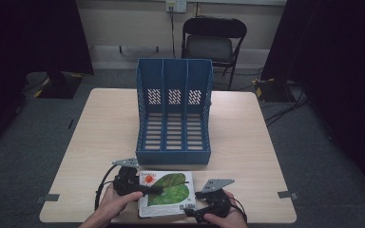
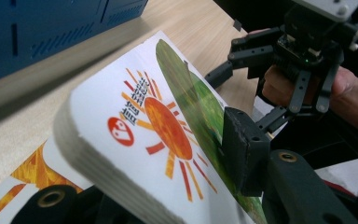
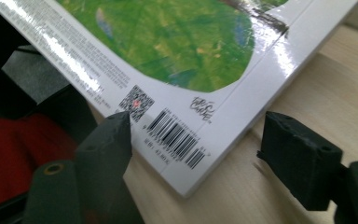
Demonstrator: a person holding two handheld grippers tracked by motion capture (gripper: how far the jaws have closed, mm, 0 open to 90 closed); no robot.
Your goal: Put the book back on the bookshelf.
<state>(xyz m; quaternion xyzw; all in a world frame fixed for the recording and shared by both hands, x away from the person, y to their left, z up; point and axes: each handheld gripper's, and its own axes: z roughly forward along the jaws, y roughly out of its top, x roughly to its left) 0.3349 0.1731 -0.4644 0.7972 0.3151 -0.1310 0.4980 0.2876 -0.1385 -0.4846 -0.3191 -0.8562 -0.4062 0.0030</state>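
We cannot see the book's (image 2: 168, 140) lower edge, cut off in the left gripper view, and the barcode (image 3: 179, 137) digits blur beyond our reading
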